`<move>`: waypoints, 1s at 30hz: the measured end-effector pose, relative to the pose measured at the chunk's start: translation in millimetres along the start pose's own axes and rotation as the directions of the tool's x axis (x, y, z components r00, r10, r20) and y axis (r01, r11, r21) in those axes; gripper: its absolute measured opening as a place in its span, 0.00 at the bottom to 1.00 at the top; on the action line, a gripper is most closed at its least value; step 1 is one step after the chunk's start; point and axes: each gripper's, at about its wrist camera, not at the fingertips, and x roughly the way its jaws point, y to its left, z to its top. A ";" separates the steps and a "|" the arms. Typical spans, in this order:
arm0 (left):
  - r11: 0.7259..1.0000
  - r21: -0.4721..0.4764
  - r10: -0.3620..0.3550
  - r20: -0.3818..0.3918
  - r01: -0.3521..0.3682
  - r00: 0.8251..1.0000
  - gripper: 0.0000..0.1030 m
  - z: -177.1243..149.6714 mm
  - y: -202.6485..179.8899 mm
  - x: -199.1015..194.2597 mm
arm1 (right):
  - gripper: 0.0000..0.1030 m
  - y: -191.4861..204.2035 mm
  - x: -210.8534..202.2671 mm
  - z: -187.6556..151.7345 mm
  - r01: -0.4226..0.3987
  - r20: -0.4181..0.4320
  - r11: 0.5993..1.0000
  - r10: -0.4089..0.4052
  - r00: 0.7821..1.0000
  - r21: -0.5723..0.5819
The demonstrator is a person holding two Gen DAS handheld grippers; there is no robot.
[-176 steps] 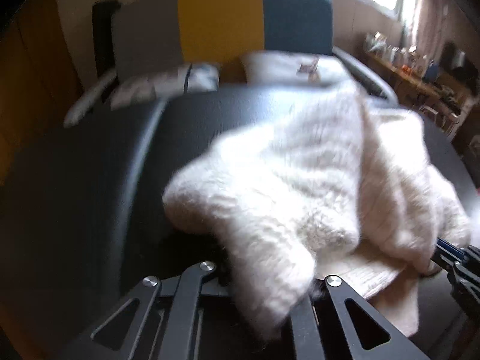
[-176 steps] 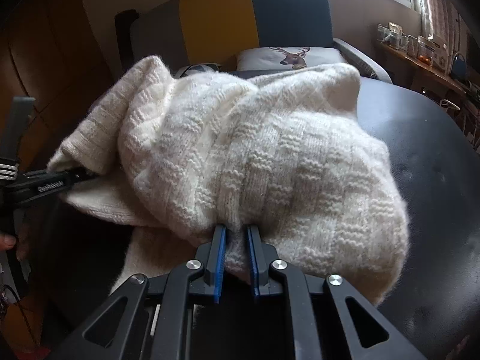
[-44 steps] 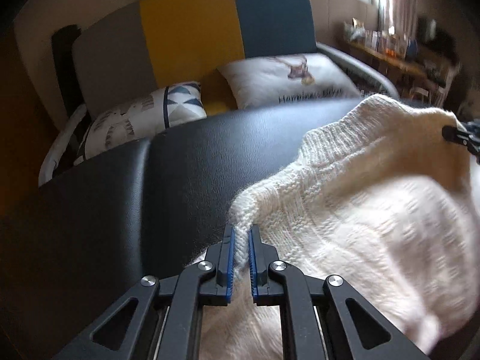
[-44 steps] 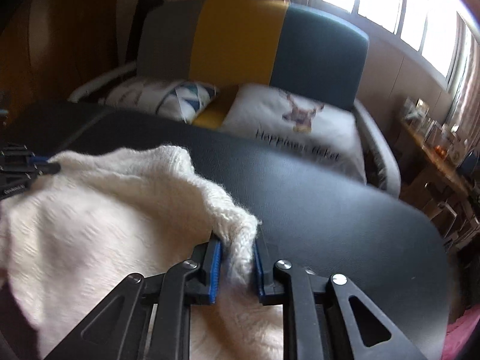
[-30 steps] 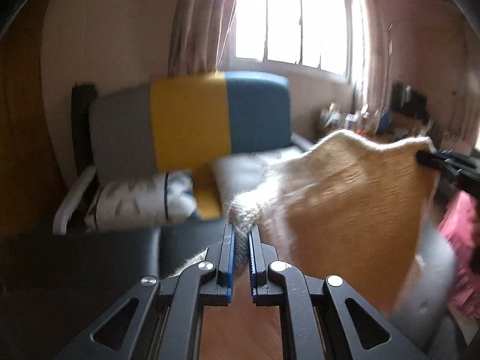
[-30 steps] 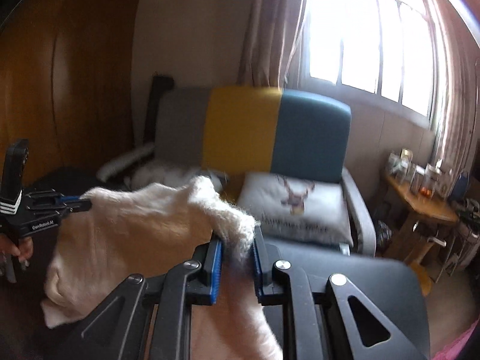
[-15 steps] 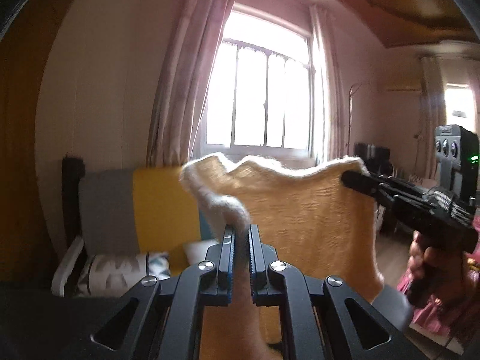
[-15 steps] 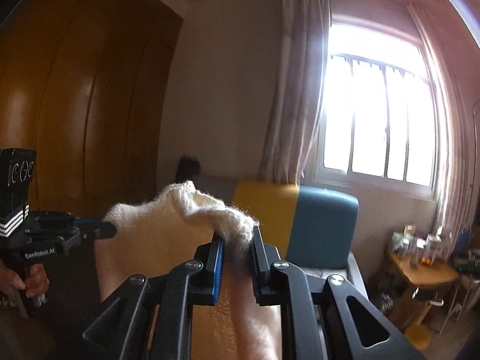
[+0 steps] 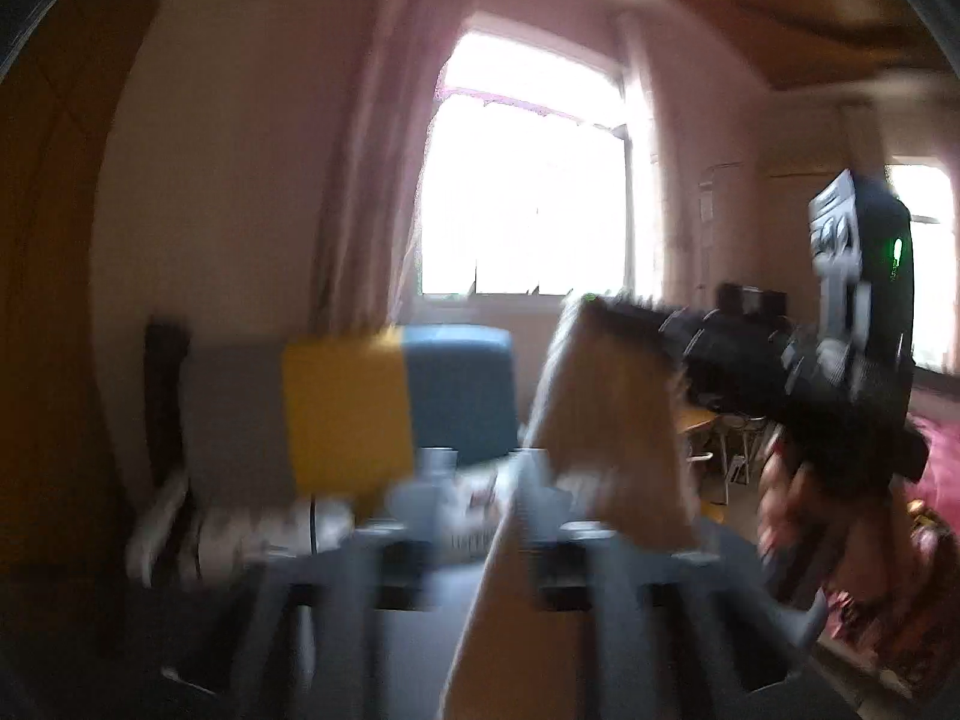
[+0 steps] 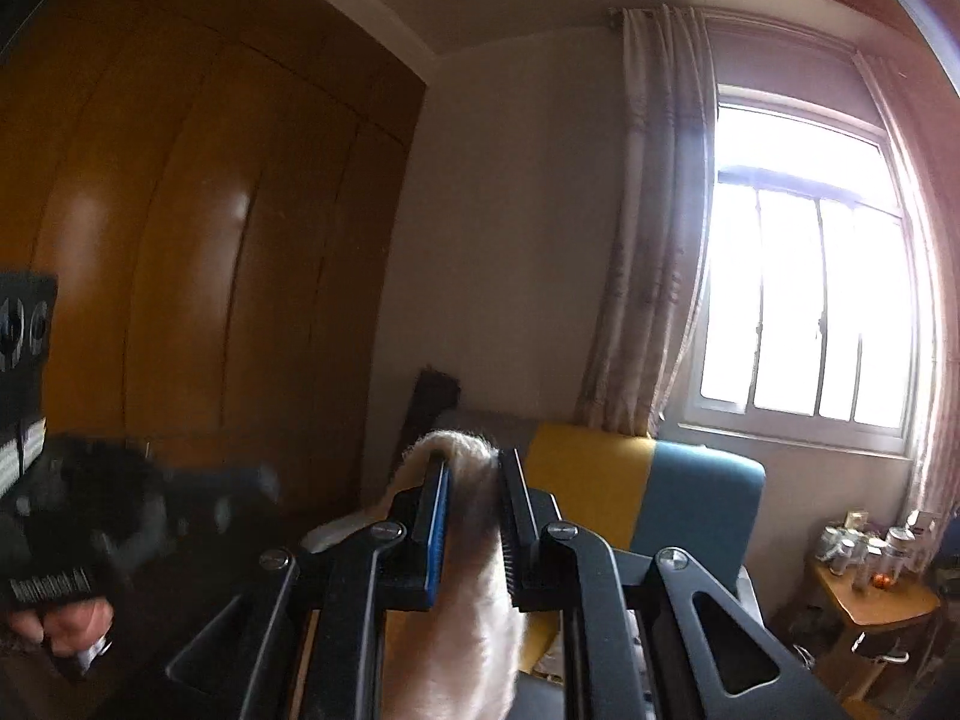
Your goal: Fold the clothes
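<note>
I count one knitted sweater (image 10: 474, 618), held up in the air, and two grippers: my right gripper (image 10: 471, 468) and my left gripper (image 9: 480, 468). Behind them I count one tricolour sofa (image 10: 654, 510), one window (image 10: 804, 306), and one wooden side table (image 10: 870, 600) carrying several small jars, too small to count.

Left wrist view: motion blur smears my left gripper (image 9: 480, 480) so I cannot tell how its jaws stand, nor where the sweater (image 9: 606, 420) meets them. Right wrist view: the sweater runs off the bottom edge; the jars (image 10: 864, 546) are too small to identify.
</note>
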 end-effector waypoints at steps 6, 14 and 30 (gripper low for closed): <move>0.991 -0.111 0.052 -0.165 -0.071 0.985 0.69 -95.1 41.9 43.9 | 0.13 -39.8 51.6 -58.1 0.055 -0.142 0.990 -0.036 0.989 0.131; 0.971 -0.180 0.089 -0.328 -0.154 0.940 0.73 -187.8 72.8 75.0 | 0.24 -112.3 150.9 -211.2 0.292 -0.596 0.939 -0.131 0.792 0.181; 0.925 -0.173 0.216 -0.490 -0.337 0.845 0.73 -294.9 98.3 91.5 | 0.30 -3.9 99.7 -366.9 0.110 -0.547 0.578 0.669 0.504 0.809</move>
